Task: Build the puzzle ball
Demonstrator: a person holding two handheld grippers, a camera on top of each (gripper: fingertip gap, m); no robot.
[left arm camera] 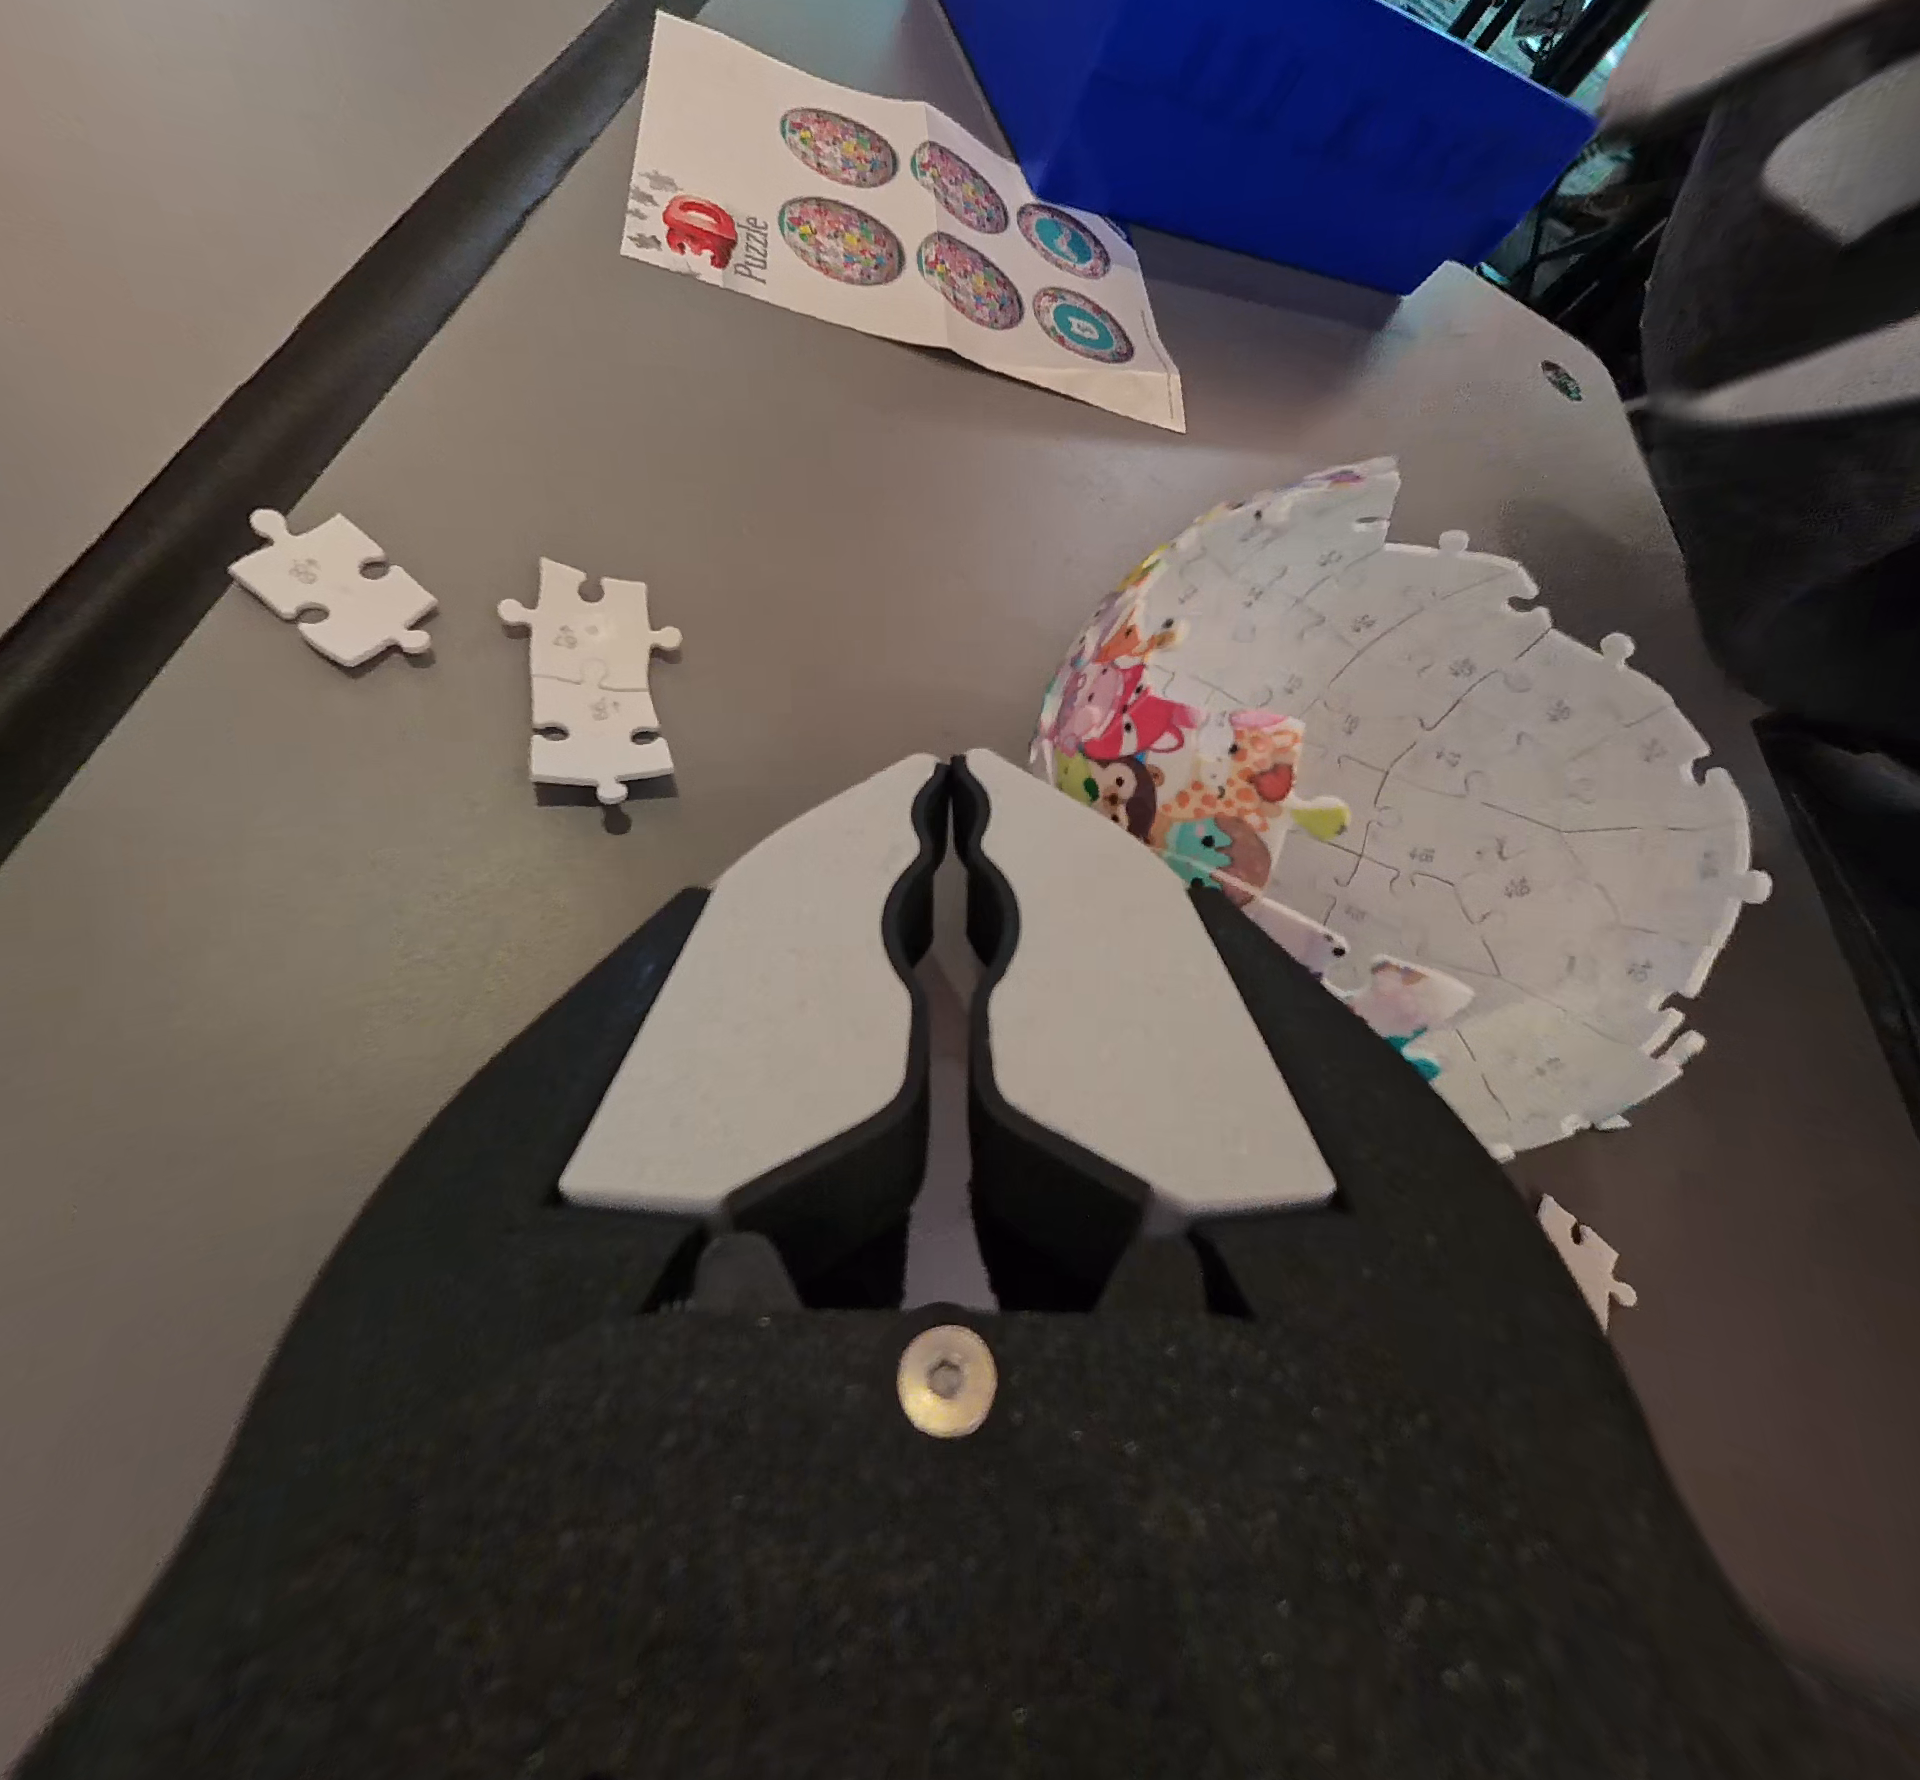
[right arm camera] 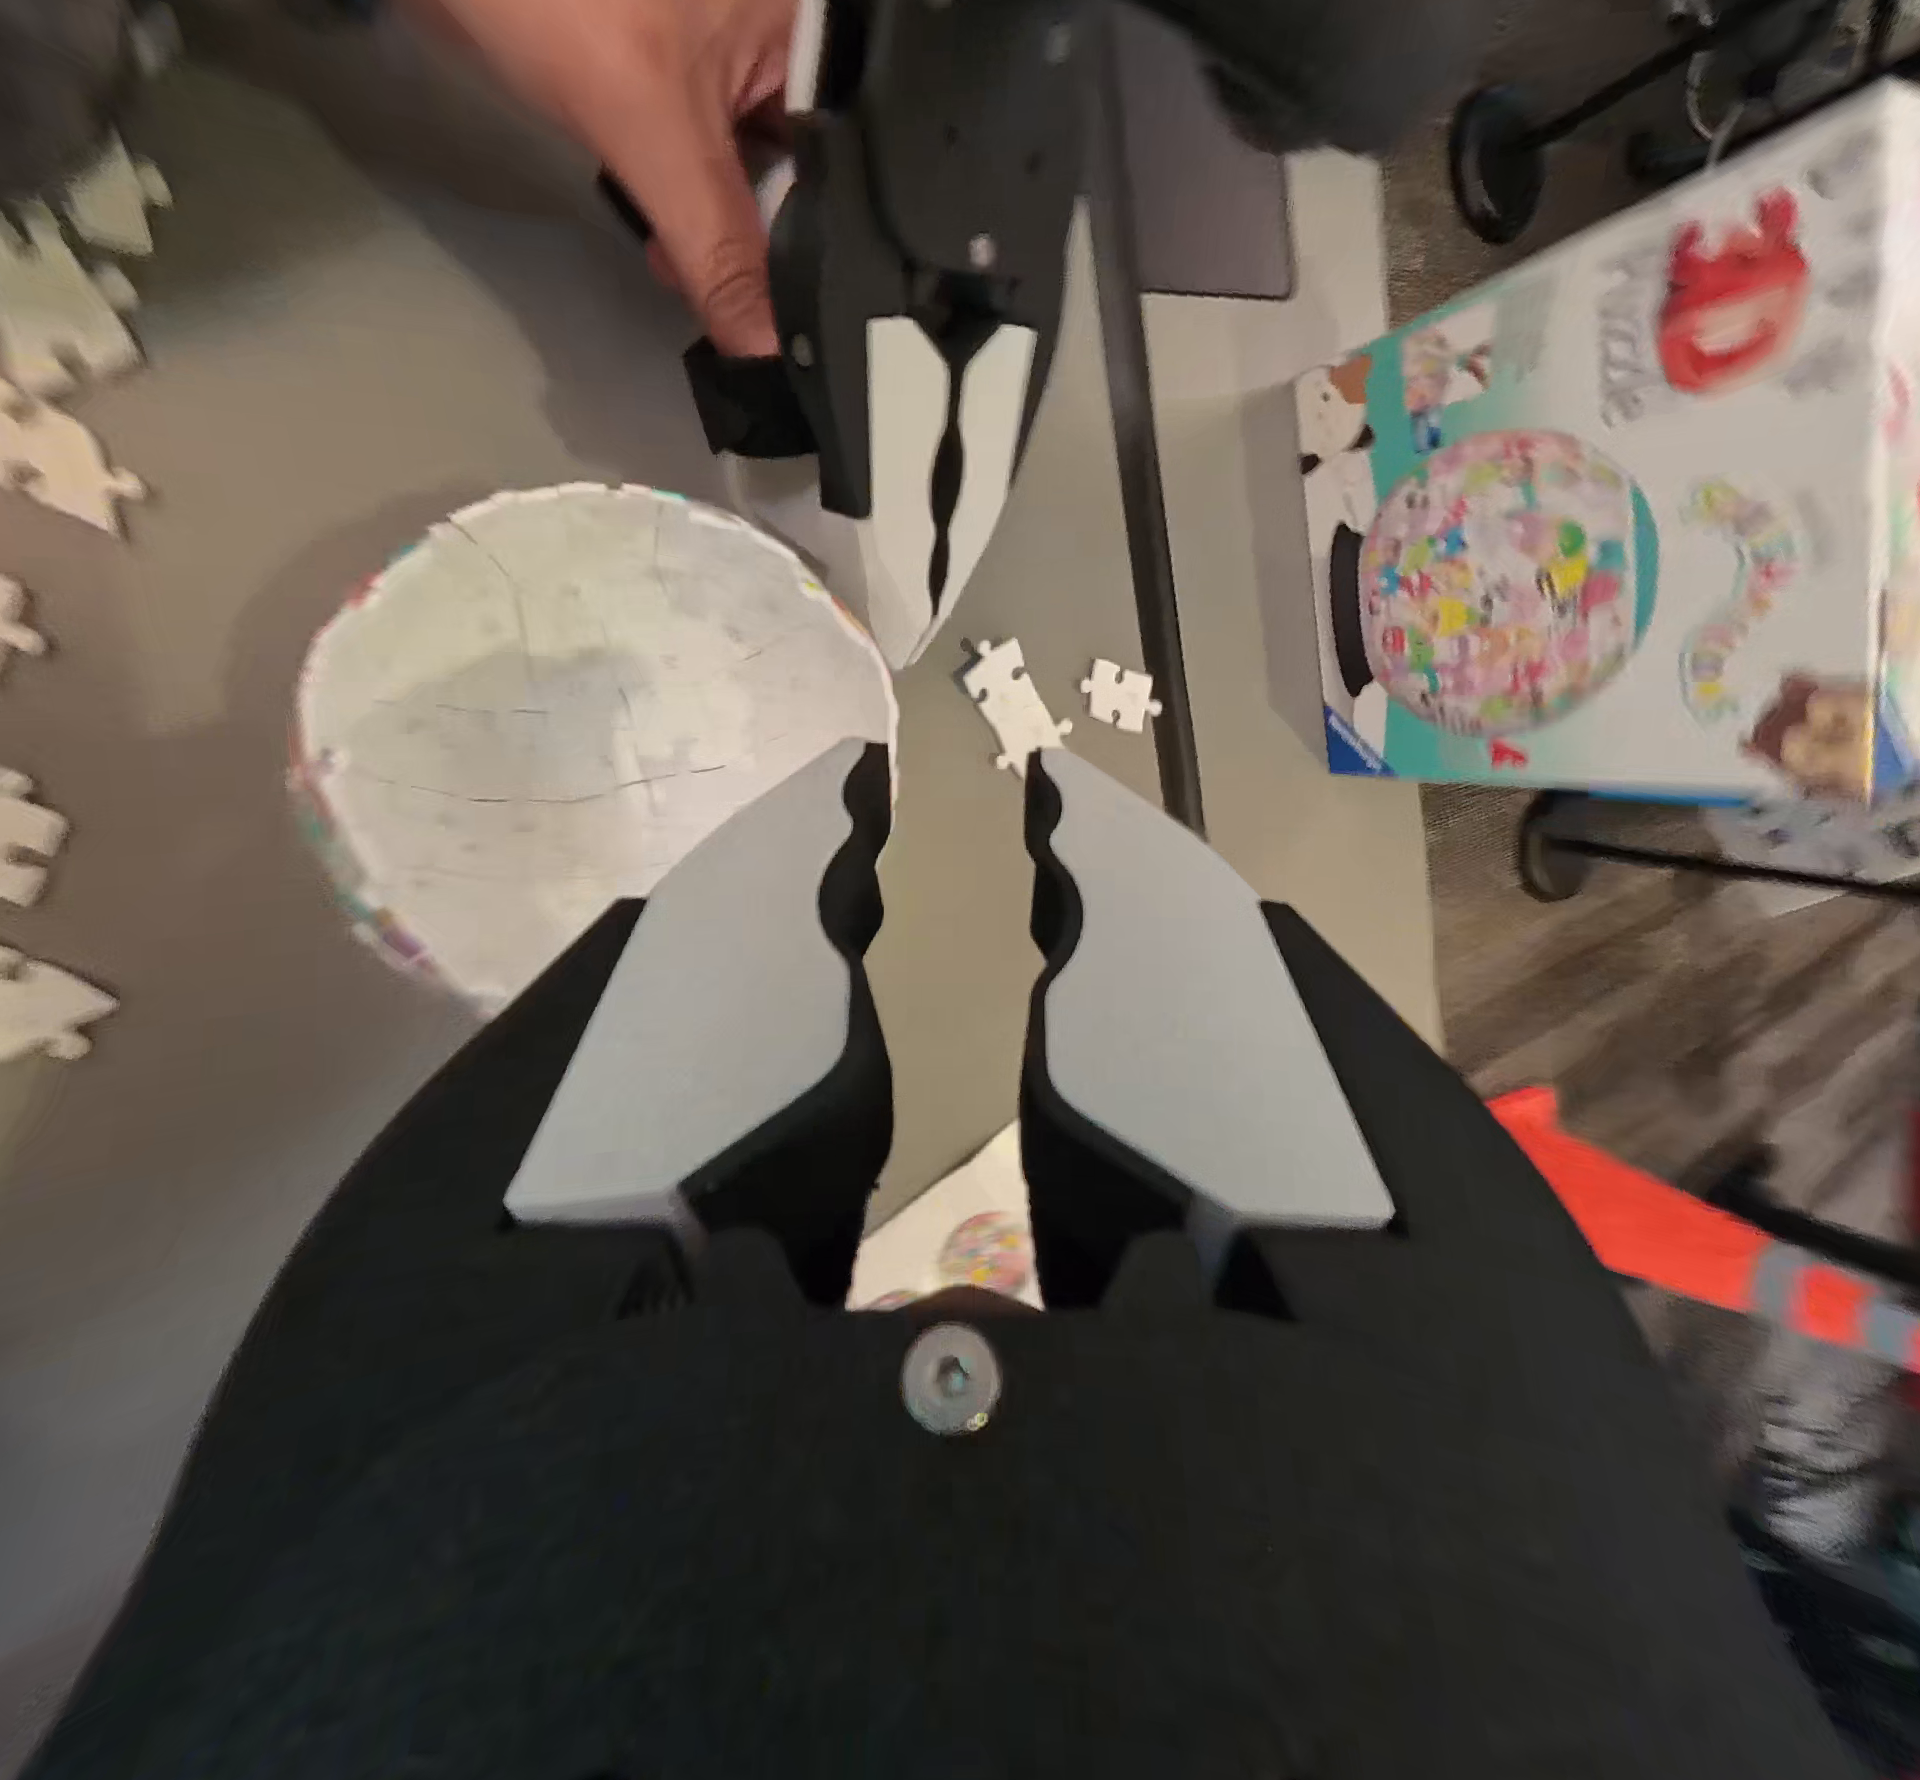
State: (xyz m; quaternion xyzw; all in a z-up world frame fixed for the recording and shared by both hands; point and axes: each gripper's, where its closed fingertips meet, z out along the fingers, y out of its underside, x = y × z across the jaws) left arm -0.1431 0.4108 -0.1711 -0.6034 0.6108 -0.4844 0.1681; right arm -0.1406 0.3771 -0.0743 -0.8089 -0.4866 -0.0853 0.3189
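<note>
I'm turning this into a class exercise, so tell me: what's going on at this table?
A person is building a puzzle ball with a handheld tool in each hand. The half-built shell lies on the grey table, open side showing. The left tool is shut and empty beside it; the right tool is open above the table, holding nothing. A joined pair of pieces and a single piece lie loose nearby, with the instruction sheet and a blue bin behind.
</note>
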